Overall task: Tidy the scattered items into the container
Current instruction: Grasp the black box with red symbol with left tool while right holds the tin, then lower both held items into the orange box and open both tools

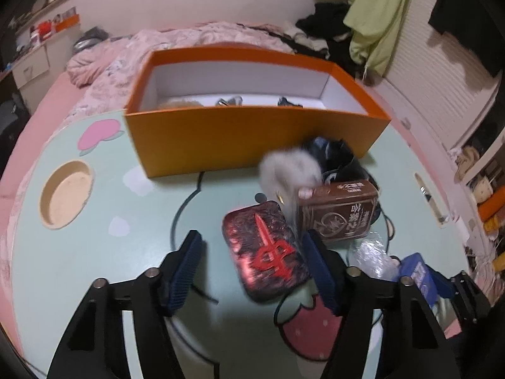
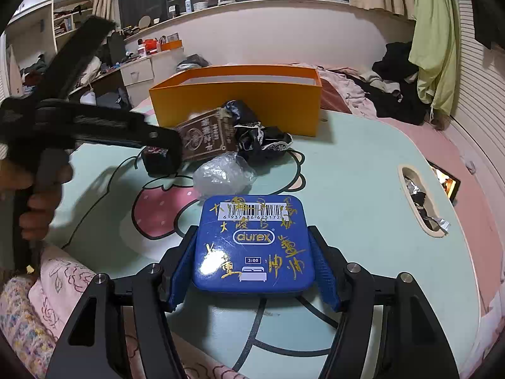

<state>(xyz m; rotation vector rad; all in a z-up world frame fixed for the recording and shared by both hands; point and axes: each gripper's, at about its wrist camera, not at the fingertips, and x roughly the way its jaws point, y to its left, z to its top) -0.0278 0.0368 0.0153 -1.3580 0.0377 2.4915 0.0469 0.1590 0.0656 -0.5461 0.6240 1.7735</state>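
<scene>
An open orange box [image 1: 252,139] stands at the far side of the mint table, with small items inside; it also shows in the right wrist view [image 2: 240,107]. My left gripper [image 1: 252,271] is open over the table, its right pad beside a red tin [image 1: 265,252]. Behind the tin lie a brown tin [image 1: 337,214], a white fluffy thing [image 1: 290,170] and black fabric [image 1: 337,154]. My right gripper [image 2: 252,265] has its pads against both sides of a blue tin [image 2: 255,243] on the table. Crumpled clear plastic [image 2: 224,173] lies ahead of it.
The table [image 1: 94,268] has a round cup hole [image 1: 66,195] at left and a slot [image 2: 419,202] at right holding wrappers. A pink bed with bedding [image 1: 176,47] and clothes [image 2: 401,88] lies behind the box. The left gripper's body [image 2: 94,126] and a hand show in the right wrist view.
</scene>
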